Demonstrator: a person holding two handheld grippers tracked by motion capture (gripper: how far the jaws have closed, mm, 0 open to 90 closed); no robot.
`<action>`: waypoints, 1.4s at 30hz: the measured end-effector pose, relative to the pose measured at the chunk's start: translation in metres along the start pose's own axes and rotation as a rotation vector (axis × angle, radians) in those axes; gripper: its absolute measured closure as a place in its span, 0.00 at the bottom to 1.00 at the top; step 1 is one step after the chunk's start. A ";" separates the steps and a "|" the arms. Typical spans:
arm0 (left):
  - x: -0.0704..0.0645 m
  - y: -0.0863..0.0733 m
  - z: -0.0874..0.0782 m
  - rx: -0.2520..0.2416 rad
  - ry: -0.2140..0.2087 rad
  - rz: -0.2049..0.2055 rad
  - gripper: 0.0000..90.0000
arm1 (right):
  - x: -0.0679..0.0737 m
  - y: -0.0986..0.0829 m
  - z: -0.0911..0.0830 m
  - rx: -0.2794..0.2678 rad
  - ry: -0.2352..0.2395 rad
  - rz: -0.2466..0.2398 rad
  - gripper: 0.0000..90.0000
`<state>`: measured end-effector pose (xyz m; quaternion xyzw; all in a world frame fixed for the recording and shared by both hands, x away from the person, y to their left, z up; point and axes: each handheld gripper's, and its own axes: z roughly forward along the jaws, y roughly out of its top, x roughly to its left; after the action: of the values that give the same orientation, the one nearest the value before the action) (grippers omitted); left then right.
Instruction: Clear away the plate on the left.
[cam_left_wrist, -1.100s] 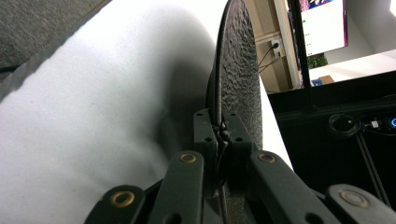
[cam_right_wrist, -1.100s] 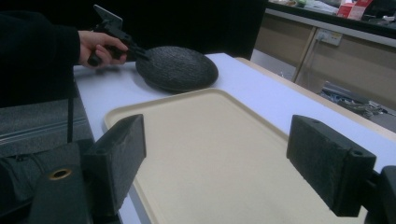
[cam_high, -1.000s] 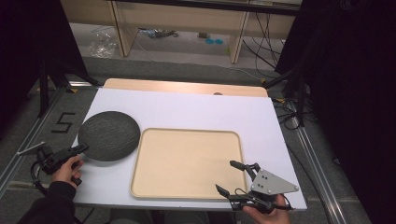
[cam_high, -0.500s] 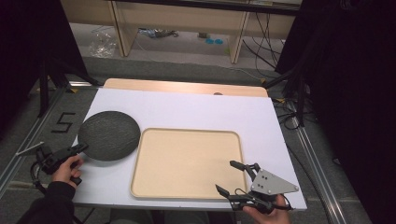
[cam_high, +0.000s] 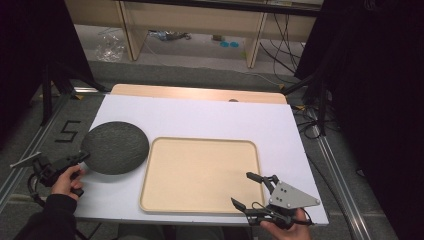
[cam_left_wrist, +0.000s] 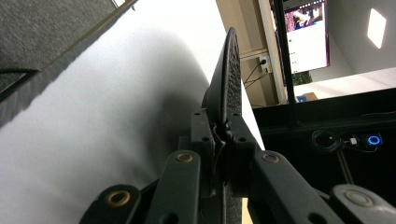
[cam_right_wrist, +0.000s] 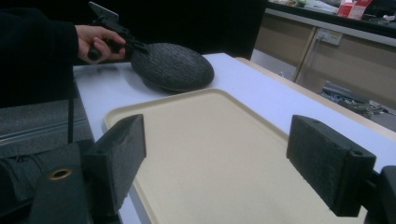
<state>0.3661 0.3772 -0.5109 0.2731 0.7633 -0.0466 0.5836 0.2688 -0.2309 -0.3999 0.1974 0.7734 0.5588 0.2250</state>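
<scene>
Jaws, left gripper: clamped on rim of dark grey round textured plate. Plate since 1.0 s ago: shifted slightly toward beige rectangular tray, near edge tilted off white bench. Transfer under way. Right gripper: spread, idle.

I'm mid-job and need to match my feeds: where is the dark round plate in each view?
High view: dark round plate at left, on the white table, beside the beige tray.
Left gripper view: seen edge-on, clamped in the left gripper.
Right gripper view: upper left, beyond the tray.
Shared landmark: the white table surface.
</scene>
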 end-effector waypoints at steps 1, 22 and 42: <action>0.000 0.000 0.000 -0.003 -0.002 -0.013 0.94 | 0.000 0.000 0.000 0.004 0.003 0.000 0.23; -0.026 -0.017 0.007 0.066 -0.134 -0.042 0.93 | -0.001 0.000 0.000 0.009 0.009 -0.001 0.23; -0.058 -0.073 0.041 0.265 -0.180 0.007 0.92 | 0.000 -0.001 0.001 -0.004 0.015 -0.001 0.23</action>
<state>0.3772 0.2784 -0.4890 0.3450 0.6941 -0.1690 0.6088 0.2696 -0.2304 -0.4009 0.1923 0.7740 0.5618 0.2197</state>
